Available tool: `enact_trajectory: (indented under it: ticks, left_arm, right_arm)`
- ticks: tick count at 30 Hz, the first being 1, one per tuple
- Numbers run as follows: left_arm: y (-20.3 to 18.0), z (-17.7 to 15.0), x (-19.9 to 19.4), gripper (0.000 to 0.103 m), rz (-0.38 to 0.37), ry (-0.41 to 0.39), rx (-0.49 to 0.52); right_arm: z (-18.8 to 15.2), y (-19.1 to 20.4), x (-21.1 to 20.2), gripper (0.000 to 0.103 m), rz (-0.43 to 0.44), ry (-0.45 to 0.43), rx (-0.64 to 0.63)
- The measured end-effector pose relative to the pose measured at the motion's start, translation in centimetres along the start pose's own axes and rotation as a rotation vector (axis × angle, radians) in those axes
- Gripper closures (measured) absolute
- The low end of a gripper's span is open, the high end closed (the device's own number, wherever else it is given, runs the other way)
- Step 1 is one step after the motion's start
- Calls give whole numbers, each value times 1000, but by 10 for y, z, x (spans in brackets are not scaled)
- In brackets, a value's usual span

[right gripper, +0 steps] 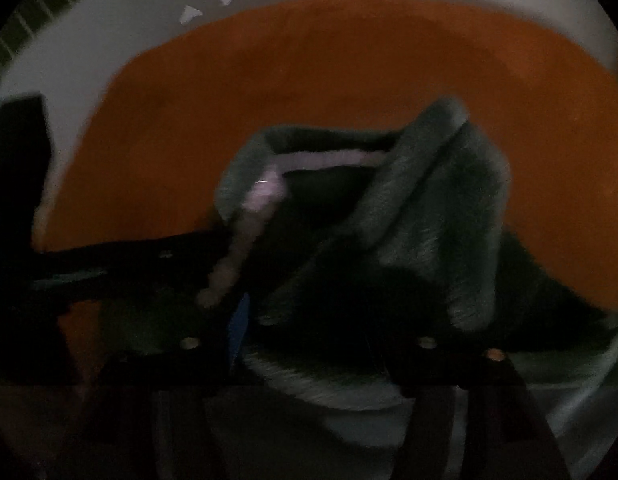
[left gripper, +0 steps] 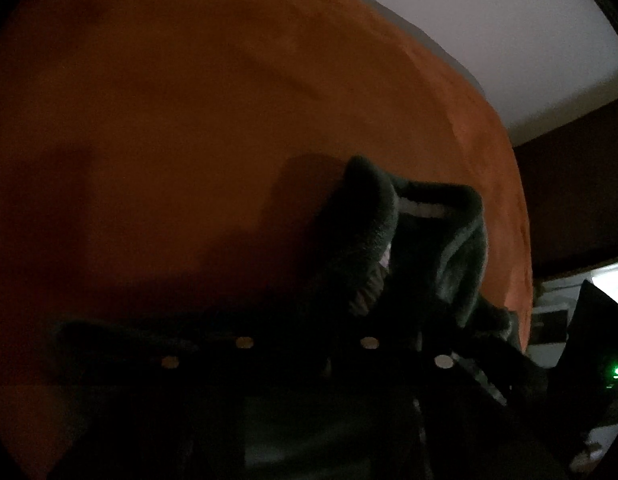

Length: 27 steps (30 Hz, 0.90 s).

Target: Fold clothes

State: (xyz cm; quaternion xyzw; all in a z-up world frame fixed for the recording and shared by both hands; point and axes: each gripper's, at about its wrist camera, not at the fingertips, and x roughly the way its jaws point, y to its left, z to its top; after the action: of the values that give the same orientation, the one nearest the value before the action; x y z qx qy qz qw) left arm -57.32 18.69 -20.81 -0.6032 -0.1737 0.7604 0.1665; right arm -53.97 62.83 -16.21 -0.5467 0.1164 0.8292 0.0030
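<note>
Both wrist views close, low; share green garment (left gripper: 429,240), orange blanket (right gripper: 349,60).

An orange, plush-looking surface (left gripper: 189,120) fills the left wrist view, curving away to a rounded edge against a pale wall, and it is dim and shadowed toward the near side. On it lies a dark green fleece garment (left gripper: 429,248), bunched and rumpled, with a pale band inside its collar. The right wrist view shows that orange surface (right gripper: 349,60) behind the heaped fleece garment (right gripper: 429,208).
</note>
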Motion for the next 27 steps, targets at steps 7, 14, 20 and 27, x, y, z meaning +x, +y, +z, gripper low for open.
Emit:
enact_trajectory:
  ticks: [7,14,20,27]
  left_arm:
    - [13,4,7,90,-44,7,-19]
    - [29,13,18,90,-20,22,-66]
    - [4,38,8,80,-43,18,1]
    - [-50,68,59,36,-108,157,101]
  right_arm:
    - [8,-83,-70,92,77,-142,318]
    - [-16,-231,-69,103,-135,-72,647]
    - [-6,-250,-80,81,-56,-61,631]
    - [56,-158,-40,20,89,24,191]
